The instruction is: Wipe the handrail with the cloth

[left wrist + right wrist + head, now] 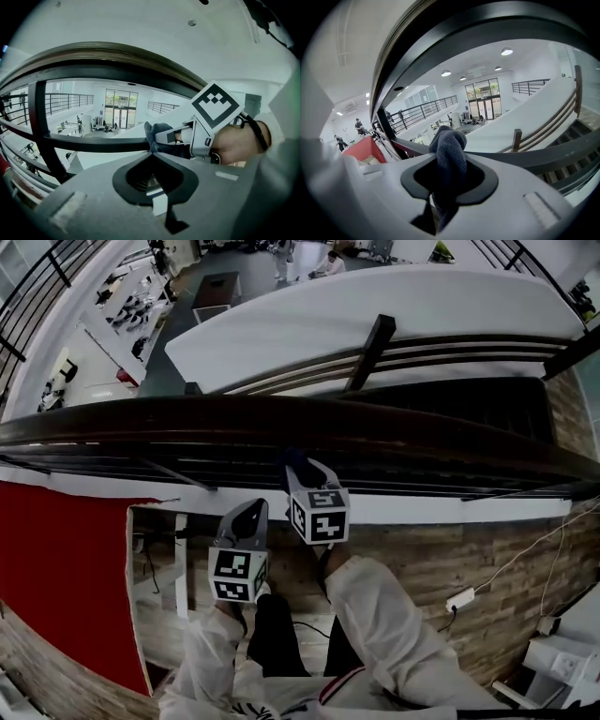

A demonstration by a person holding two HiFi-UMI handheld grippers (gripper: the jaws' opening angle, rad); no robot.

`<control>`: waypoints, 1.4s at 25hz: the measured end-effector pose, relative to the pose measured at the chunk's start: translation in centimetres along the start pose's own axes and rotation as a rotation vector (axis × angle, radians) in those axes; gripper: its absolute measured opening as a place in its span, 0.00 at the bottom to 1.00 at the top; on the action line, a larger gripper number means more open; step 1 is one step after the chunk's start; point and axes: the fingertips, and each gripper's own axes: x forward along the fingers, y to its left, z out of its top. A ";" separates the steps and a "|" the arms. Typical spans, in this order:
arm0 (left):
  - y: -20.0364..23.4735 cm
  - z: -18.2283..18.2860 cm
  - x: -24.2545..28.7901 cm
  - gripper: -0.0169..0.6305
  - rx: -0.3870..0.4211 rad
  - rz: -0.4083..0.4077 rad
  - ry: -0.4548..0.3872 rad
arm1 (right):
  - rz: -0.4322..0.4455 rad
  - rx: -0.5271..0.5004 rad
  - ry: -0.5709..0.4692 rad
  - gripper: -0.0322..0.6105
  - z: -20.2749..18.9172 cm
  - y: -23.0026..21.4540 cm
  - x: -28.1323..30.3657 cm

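The dark handrail runs across the head view, just beyond both grippers. My right gripper is shut on a dark grey cloth, whose bunched end sits at the near side of the rail. In the right gripper view the cloth sticks up between the jaws of the right gripper, with the handrail arching close above. My left gripper hangs lower and to the left, short of the rail. Seen in its own view, the left gripper is shut on nothing, and the cloth shows ahead.
Thin lower rails run under the handrail. A red panel lies at the left, over the wooden floor. A white power strip with cable lies at the right. Beyond the rail are a staircase post and an atrium far below.
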 end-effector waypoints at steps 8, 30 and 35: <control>-6.8 0.0 3.6 0.03 0.039 -0.080 0.026 | -0.067 0.035 -0.023 0.20 -0.2 -7.1 -4.0; -21.7 -0.5 11.1 0.03 0.128 -0.237 0.079 | -0.148 0.117 -0.104 0.21 -1.5 -22.1 -12.3; -26.6 -0.8 13.3 0.03 0.146 -0.294 0.076 | -0.179 0.131 -0.136 0.21 -2.0 -26.0 -14.7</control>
